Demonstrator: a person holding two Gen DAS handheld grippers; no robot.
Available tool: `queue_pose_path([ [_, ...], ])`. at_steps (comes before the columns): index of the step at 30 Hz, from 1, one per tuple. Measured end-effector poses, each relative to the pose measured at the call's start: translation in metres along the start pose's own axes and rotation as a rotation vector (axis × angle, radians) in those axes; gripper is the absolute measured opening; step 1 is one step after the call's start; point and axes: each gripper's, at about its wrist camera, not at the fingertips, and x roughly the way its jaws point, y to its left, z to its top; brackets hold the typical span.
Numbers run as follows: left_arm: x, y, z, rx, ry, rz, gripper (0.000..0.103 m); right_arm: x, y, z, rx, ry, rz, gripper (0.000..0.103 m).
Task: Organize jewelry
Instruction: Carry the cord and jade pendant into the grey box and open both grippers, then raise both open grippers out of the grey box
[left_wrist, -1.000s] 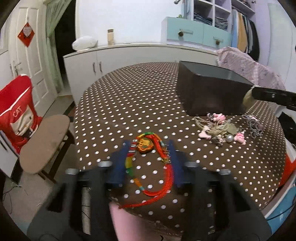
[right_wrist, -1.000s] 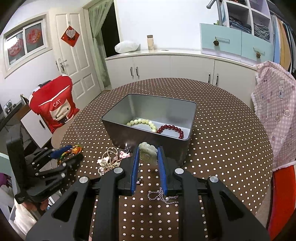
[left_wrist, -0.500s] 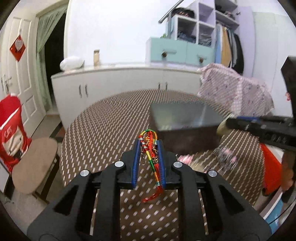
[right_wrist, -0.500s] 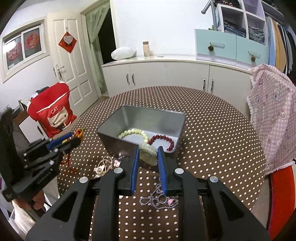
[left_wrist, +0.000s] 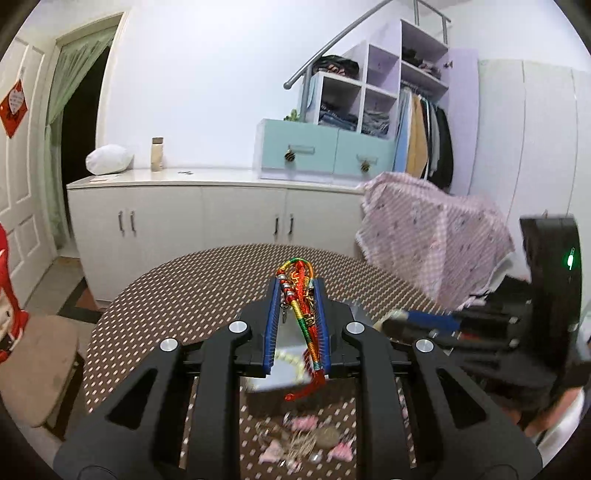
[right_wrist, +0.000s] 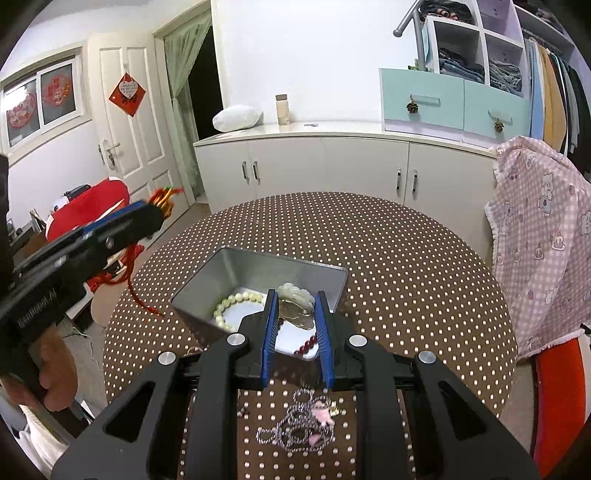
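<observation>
1. My left gripper (left_wrist: 297, 291) pinches a multicoloured braided cord charm (left_wrist: 300, 295) between its blue pads, the red tassel end hanging free below. I judge it is carried high so the tail clears the tin's rim. From the right wrist view it sits left of the table, a hand (right_wrist: 51, 373) around its handle.
2. The open metal tin (right_wrist: 207, 291) stands mid-table, holding a pale bead bracelet (right_wrist: 229, 306) and a dark red bead bracelet (right_wrist: 306, 343): the collecting place, I take it.
3. My right gripper (right_wrist: 295, 306) is closed on a pale carved jade pendant (right_wrist: 295, 295), poised over the tin's near edge, probably for release inside.
4. Unsorted pieces lie in front of the tin: a silver chain with pink charms (right_wrist: 303, 424), and a blurred pile of pink and straw-coloured trinkets (left_wrist: 303, 439).
5. The surface is a round table in a brown polka-dot cloth (right_wrist: 406, 258). Around it stand white cabinets (right_wrist: 332, 166), a pink checked cover (right_wrist: 543, 229) on the right, and a red chair cover (right_wrist: 88, 206) on the left.
</observation>
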Motion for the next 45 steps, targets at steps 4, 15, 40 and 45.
queue_pose_path([
  [4,0.019,0.006,0.005,-0.044,0.036,-0.025,0.020,0.006,0.000,0.004,-0.006,0.005,0.006,0.018],
  [15,0.039,0.014,-0.020,-0.026,0.116,0.002,0.065,0.022,-0.002,0.004,-0.006,0.041,0.024,0.020],
  [40,0.023,0.026,-0.034,-0.035,0.150,0.057,0.065,0.000,-0.001,-0.004,0.002,0.024,-0.019,0.040],
  [45,0.014,0.025,-0.039,-0.029,0.160,0.055,0.065,-0.006,0.002,-0.010,0.009,0.023,-0.022,0.040],
])
